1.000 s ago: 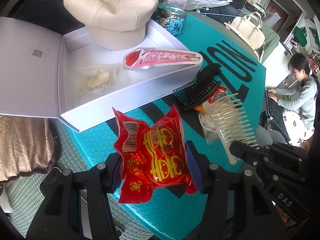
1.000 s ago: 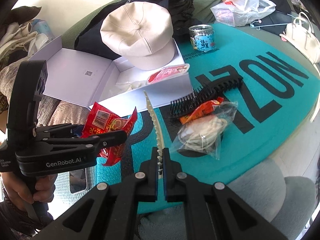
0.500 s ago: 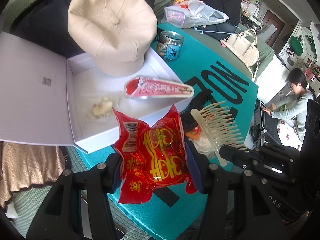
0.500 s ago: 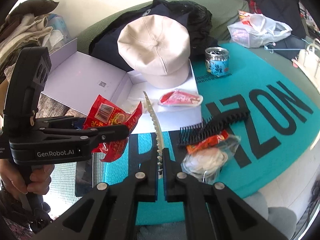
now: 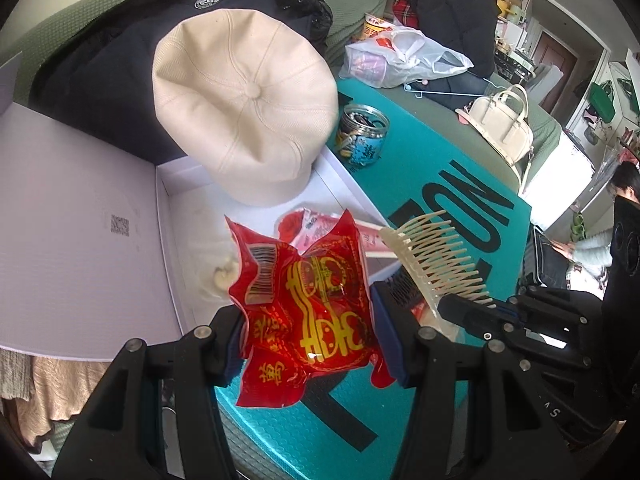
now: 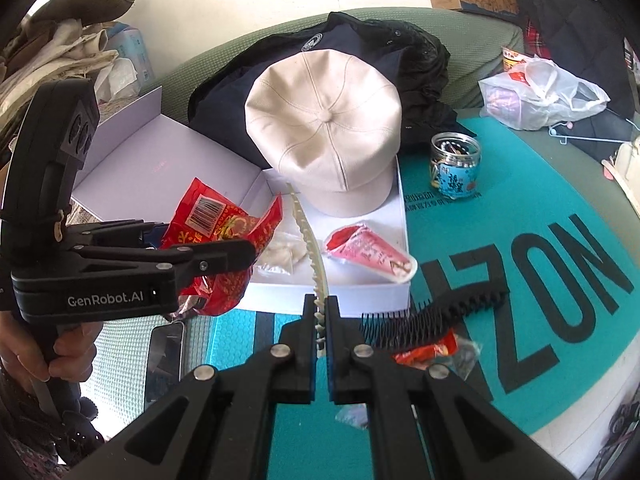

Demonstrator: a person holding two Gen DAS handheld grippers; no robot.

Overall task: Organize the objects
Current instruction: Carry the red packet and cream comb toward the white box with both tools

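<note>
Left gripper: clamped on the red snack packet, both pads pressing its crinkled sides, packet held up off the surface, just in front of the box's near wall!
Red snack packet: gold characters and a barcode facing the left wrist camera; in the right wrist view it hangs beside the box's near-left corner.
Right gripper: fingers pressed together on the spine of the cream comb, pinching it near one end.
Cream comb: edge-on in the right wrist view, reaching forward over the box's near wall; in the left wrist view its teeth fan out to the right, above the teal mat.
White box: lid folded open to the left; inside lie a pink-and-red pouch and a clear bag of pale pieces.
Cream cap: sits on the box's far end, resting partly against the dark jacket behind it.
Black comb: lying on the teal mat just right of the box, touching a clear bag with an orange wrapper.
Glass jar: upright on the mat, beyond the box's far-right corner.
Phone: flat beside the mat's left edge, under the left gripper.
Plastic bag: crumpled at the mat's far end.
</note>
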